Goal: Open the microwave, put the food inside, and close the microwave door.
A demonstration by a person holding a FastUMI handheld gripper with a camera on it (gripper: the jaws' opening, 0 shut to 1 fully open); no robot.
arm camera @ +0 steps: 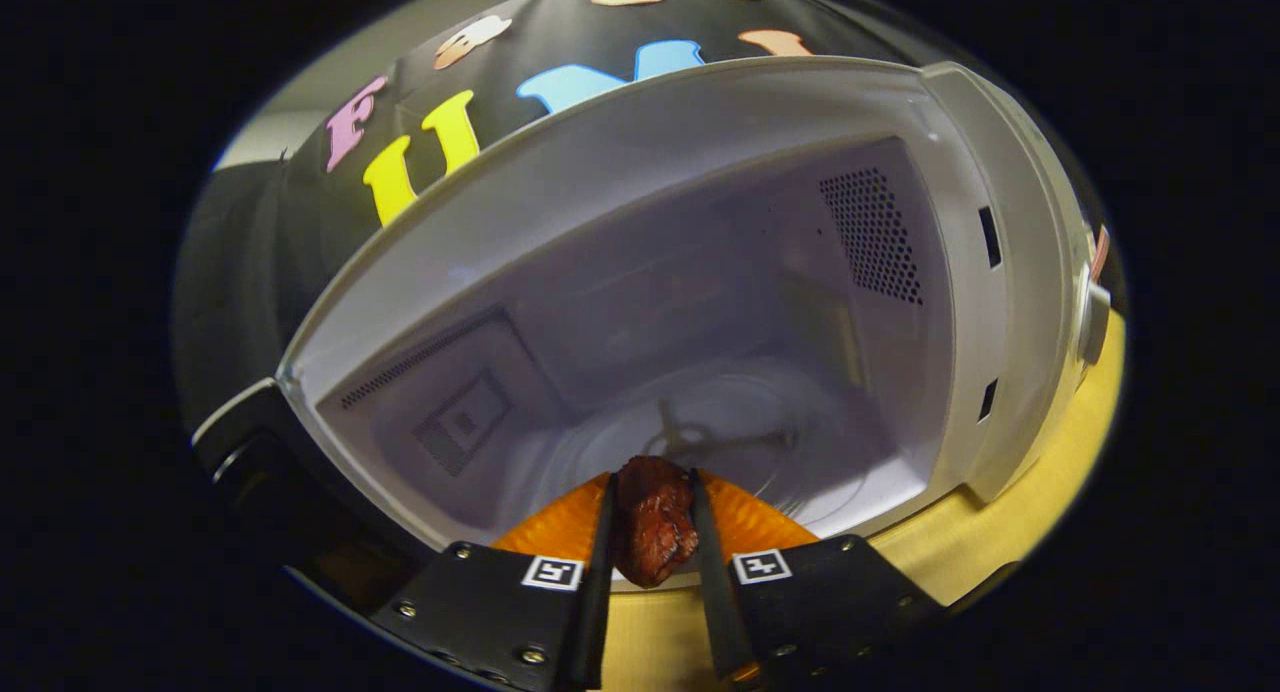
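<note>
Claw (652, 532) grips lumpy, glossy meat (652, 520) — before smooth-walled microwave (700, 272).

Under my hand-held gripper (652, 532) runs a yellowish wooden tabletop (1040, 502), bare where it shows near me and off to the right. The microwave (960, 172) stands directly on it, tilted in my view, its cavity open toward me. The glass turntable (800, 472) lies on the cavity floor. My fingers are pressed on a dark reddish piece of food (652, 522), held just at the microwave's mouth.
</note>
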